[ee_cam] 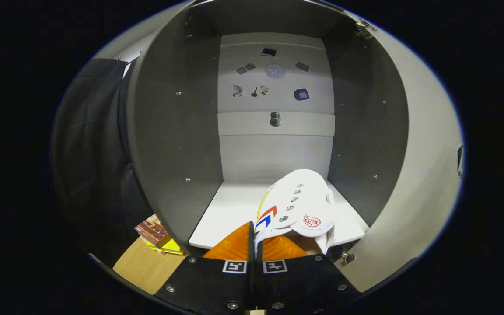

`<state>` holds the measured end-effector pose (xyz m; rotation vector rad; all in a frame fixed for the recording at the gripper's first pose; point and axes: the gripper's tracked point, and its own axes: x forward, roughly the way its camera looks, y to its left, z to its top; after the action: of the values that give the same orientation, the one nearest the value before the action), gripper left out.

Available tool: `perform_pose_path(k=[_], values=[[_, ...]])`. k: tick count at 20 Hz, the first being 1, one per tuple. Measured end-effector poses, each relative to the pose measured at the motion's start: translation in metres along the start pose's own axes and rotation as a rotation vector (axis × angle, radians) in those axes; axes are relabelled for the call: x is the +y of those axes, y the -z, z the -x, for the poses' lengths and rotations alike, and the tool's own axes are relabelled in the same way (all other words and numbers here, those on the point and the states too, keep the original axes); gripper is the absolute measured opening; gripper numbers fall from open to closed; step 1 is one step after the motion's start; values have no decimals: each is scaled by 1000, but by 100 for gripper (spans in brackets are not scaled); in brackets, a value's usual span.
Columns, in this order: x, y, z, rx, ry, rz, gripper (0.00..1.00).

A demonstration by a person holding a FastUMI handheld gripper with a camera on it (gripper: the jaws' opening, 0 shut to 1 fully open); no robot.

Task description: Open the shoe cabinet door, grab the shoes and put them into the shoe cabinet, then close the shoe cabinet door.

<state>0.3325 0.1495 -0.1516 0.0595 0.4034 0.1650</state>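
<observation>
We are looking straight into the open shoe cabinet (274, 144), whose grey side walls are filling the centre of the frame. Its door (422, 153) is standing open at the right side of the frame, with a hinge (364, 27) showing at the upper right. The gripper (255, 238) at the bottom centre is pinching a white shoe (298, 205): its two fingers are pressed close together on a thin edge of the shoe. The shoe is reaching forward from the fingers over the front part of the white cabinet floor (230, 210), a little right of centre. We cannot tell if it is touching the floor. The shoe is white, with a row of small dark eyelets along its upper, a red and blue arrow-like mark on its side, and a round red logo on the tongue. On the back wall several small dark marks are showing. At the lower left, outside the cabinet, a brown box (151, 231) and something yellow (169, 246) are lying on a wooden surface (147, 267).
</observation>
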Motion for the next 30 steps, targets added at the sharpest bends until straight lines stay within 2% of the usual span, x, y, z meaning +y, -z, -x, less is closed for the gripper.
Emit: perform_pose_path(k=[6, 14, 19, 23, 24, 30], values=[[-7, -11, -70, 29, -26, 1, 0], [-6, 6, -115, 69, -43, 0, 0], [-7, 14, -116, 134, -45, -97, 3], [-10, 11, -104, 152, -72, -116, 17], [-9, 8, -100, 153, -67, -105, 24], [-8, -5, -75, 112, -37, -86, 31]])
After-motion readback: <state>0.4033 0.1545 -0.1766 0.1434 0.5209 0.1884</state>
